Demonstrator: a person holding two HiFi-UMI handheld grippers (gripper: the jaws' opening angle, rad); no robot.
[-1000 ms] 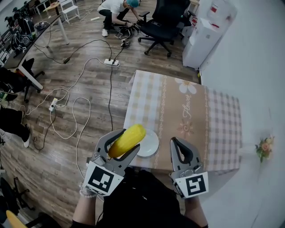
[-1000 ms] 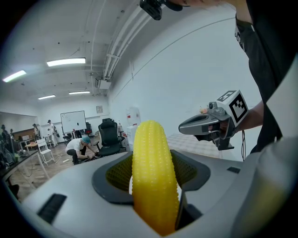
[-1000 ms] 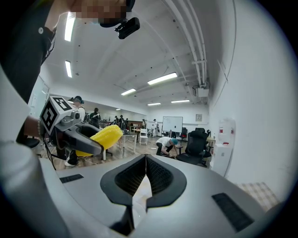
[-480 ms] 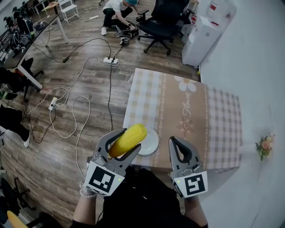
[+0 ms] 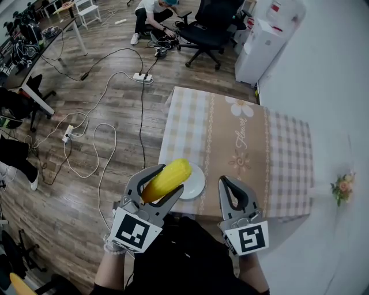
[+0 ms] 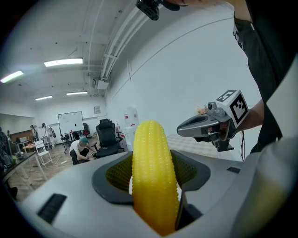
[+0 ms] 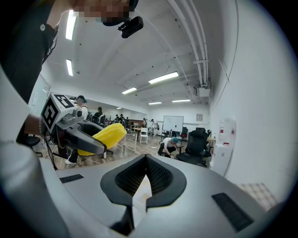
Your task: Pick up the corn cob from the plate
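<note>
A yellow corn cob [image 5: 166, 180] is held up in the air by my left gripper [image 5: 157, 185], whose jaws are shut on its lower half; in the left gripper view the corn cob [image 6: 152, 172] stands between the dark pads and sticks out past them. A white plate [image 5: 192, 183] lies on the near left corner of the table, partly hidden behind the cob, with nothing seen on it. My right gripper [image 5: 232, 200] hangs over the table's near edge, jaws shut with nothing between them. In the right gripper view the corn cob [image 7: 103, 135] shows at the left.
The table [image 5: 242, 150] wears a beige checked cloth with flower prints. Cables and a power strip [image 5: 140, 78] lie on the wooden floor to the left. A black office chair [image 5: 209, 29], a crouching person [image 5: 151, 10] and a white water dispenser [image 5: 260, 43] stand beyond the table.
The left gripper with the cob has drifted slightly up and to the right over the plate's edge. The right gripper has barely moved.
</note>
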